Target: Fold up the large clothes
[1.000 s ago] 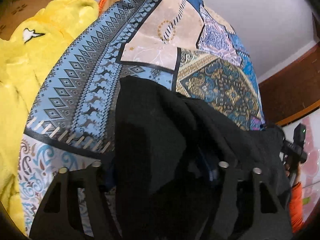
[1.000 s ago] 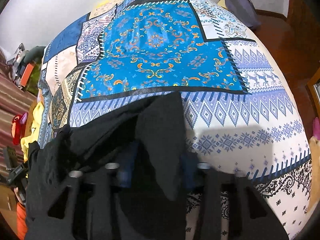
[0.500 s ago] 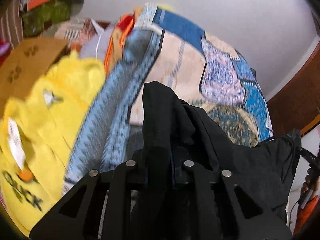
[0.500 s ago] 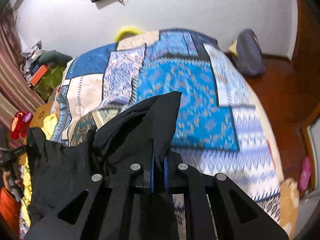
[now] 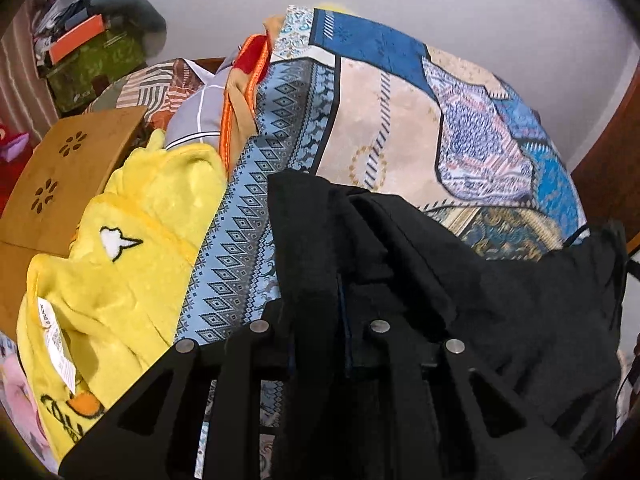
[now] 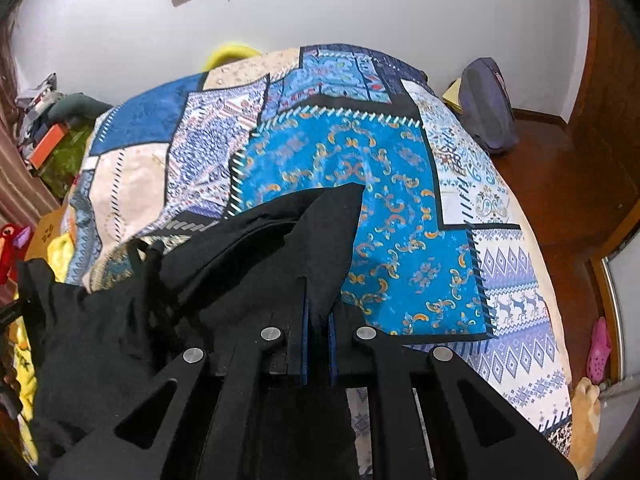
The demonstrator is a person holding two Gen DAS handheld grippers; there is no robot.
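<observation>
A large black garment [image 5: 460, 280] hangs between my two grippers above a bed with a blue patchwork cover [image 5: 380, 112]. My left gripper [image 5: 316, 320] is shut on one edge of the garment; a corner sticks up above the fingers. My right gripper [image 6: 318, 320] is shut on another edge of the black garment [image 6: 260, 256], whose corner also stands up past the fingers. The cloth sags in folds between them, lifted off the bed cover [image 6: 380, 184].
A yellow fleece garment [image 5: 120, 260] lies at the bed's left edge beside a brown cardboard box [image 5: 68, 168] and piled clothes [image 5: 236, 80]. A grey bag [image 6: 486, 104] sits at the far right on the wooden floor [image 6: 560, 184]. A white wall stands behind the bed.
Both grippers closed on the black garment and lifted it off the bed. The views tilted up toward the wall.
</observation>
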